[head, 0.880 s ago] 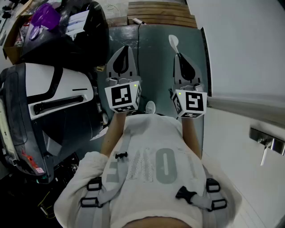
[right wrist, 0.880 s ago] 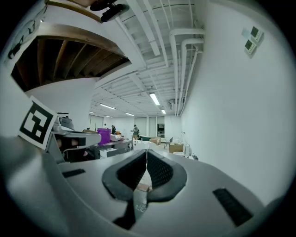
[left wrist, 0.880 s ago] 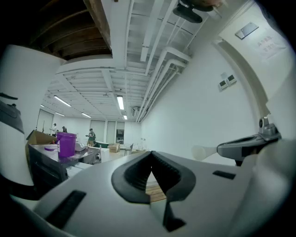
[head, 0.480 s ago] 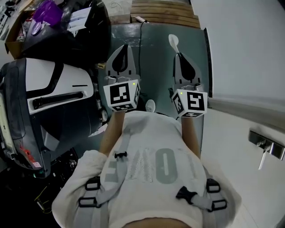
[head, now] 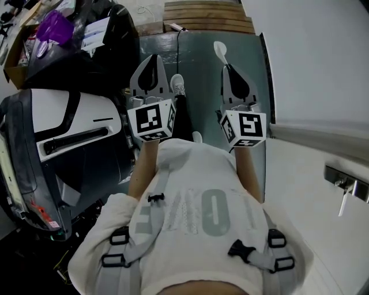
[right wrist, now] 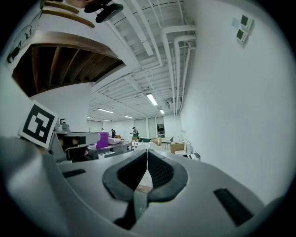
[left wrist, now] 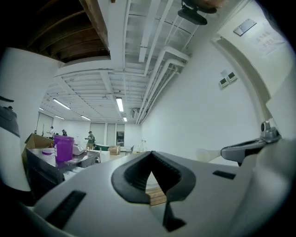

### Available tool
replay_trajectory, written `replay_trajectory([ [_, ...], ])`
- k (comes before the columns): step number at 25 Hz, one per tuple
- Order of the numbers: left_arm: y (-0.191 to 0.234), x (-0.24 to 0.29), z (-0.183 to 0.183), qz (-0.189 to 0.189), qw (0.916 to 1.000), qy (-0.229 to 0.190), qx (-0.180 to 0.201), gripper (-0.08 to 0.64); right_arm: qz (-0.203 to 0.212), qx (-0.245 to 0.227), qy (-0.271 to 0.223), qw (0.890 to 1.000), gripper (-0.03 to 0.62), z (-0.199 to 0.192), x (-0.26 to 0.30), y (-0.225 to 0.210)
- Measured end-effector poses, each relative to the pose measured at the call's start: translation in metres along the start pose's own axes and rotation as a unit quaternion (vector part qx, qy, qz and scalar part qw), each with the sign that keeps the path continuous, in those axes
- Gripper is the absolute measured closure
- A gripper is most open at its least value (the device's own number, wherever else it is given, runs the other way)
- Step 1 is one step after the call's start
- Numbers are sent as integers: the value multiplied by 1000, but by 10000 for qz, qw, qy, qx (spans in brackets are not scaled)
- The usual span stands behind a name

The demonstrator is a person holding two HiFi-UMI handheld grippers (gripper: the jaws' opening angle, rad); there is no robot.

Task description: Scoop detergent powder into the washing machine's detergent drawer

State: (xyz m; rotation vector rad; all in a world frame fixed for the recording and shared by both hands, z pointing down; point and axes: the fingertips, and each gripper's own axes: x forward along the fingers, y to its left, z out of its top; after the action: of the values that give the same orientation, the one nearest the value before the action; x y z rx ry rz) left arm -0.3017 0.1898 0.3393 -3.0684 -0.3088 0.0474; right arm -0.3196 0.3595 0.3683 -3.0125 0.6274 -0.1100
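Note:
In the head view my right gripper (head: 227, 67) is shut on the handle of a white scoop (head: 220, 52), whose bowl sticks out past the tips over the grey-green floor. My left gripper (head: 153, 59) is held level beside it, shut with nothing in it. A white and black machine (head: 63, 124) stands to the left of the left gripper. From the left gripper view the shut jaws (left wrist: 151, 155) point across the room, with the scoop (left wrist: 207, 154) off to the right. The right gripper view shows its jaws (right wrist: 147, 153) pressed together; the scoop is hidden there.
A purple container (head: 55, 24) sits among clutter at the back left. Wooden boards (head: 207, 16) lie at the far end of the floor strip. A white wall (head: 317, 57) runs along the right, with a metal fitting (head: 346, 185) lower down. A shoe (head: 177, 85) shows between the grippers.
Both grippers have shifted a little farther forward, the scoop still held. A leg and shoe have stepped forward between the grippers.

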Motion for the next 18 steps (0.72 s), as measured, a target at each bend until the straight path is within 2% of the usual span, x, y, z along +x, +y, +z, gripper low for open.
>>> replay_trajectory([
  [11, 17, 101, -14, -116, 9999, -28, -114, 540, -205, -43, 82, 9997, 591, 0, 71, -43],
  [18, 35, 178, -9, -146, 9998, -33, -119, 540, -14, 41, 97, 9999, 591, 15, 159, -64],
])
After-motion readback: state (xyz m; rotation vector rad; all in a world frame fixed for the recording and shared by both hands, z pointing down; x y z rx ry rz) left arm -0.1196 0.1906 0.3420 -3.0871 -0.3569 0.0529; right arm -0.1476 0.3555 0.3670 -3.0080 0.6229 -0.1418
